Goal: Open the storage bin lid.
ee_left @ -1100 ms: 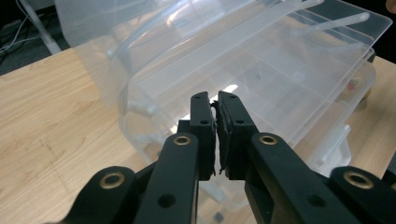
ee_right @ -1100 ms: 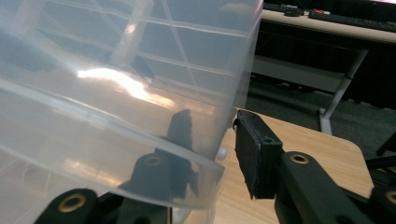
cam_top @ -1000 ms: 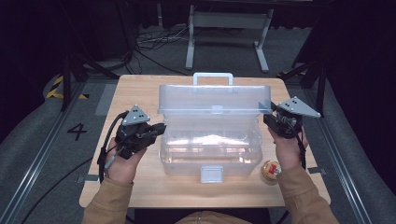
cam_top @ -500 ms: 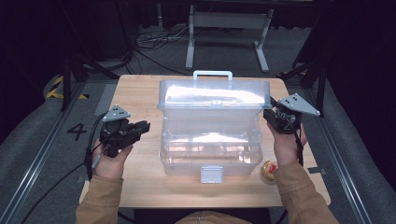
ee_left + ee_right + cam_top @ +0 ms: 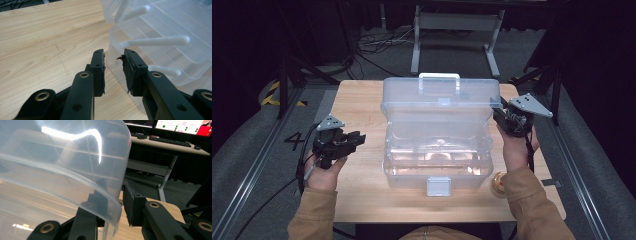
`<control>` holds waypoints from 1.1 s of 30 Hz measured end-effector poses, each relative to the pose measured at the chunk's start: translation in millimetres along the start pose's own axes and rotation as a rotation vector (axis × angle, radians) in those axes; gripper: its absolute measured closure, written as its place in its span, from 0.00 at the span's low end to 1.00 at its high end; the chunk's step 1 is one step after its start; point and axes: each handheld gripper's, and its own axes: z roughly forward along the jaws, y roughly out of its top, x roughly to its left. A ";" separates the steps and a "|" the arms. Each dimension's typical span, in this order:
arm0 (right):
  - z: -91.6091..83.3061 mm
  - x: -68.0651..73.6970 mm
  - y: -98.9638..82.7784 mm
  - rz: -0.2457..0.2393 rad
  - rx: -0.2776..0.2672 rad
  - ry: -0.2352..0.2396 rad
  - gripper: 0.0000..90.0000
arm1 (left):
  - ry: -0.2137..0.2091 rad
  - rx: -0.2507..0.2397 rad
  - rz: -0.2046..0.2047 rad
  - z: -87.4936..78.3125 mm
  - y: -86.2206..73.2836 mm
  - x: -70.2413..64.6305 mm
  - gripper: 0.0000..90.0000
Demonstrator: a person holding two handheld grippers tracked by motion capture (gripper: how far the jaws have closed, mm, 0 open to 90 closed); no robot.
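A: Position of the clear plastic box [image 5: 437, 150]?

B: Centre of the wooden counter [image 5: 362, 105]. Its lid [image 5: 439, 100] is raised and tilted toward the far side, white handle [image 5: 439, 77] on top, white latch [image 5: 438, 186] at the near edge of the base.

A: Left gripper [image 5: 354, 139]?

B: Left of the box, apart from it, pointing toward the box's left wall. In the left gripper view its jaws stand parted with nothing between them; they have just been opening. The box's corner and its white hinge arms [image 5: 155, 41] lie just ahead of the tips.

A: Right gripper [image 5: 502, 116]?

B: At the lid's right end. In the right gripper view the lid's curved edge [image 5: 105, 195] passes between the two jaws: one jaw shows through the plastic, the other sits outside. The pads look closed on that edge.

A: Anything else on the counter?

B: A small round yellowish item [image 5: 499, 183] near the right forearm, too blurred to identify.
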 end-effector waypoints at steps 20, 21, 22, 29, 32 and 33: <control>16.5 -2.9 13.2 -0.009 -0.029 -0.053 0.88 | 0.022 0.045 -0.066 14.4 -16.2 18.9 0.79; 17.8 -3.5 13.5 -0.002 -0.029 -0.052 0.88 | 0.022 0.048 -0.070 15.8 -17.7 20.1 0.79; 18.9 -4.1 13.9 0.004 -0.027 -0.053 0.88 | 0.020 0.050 -0.073 17.3 -18.8 21.0 0.79; 28.4 -6.9 17.3 0.044 -0.018 -0.048 0.89 | 0.025 0.066 -0.066 21.8 -21.9 21.2 0.80; 31.3 -7.5 18.6 0.042 -0.015 -0.054 0.89 | 0.035 0.071 -0.066 24.3 -24.4 23.3 0.79; 32.1 -7.5 19.2 0.041 -0.011 -0.058 0.89 | 0.036 0.071 -0.073 25.5 -25.8 24.5 0.79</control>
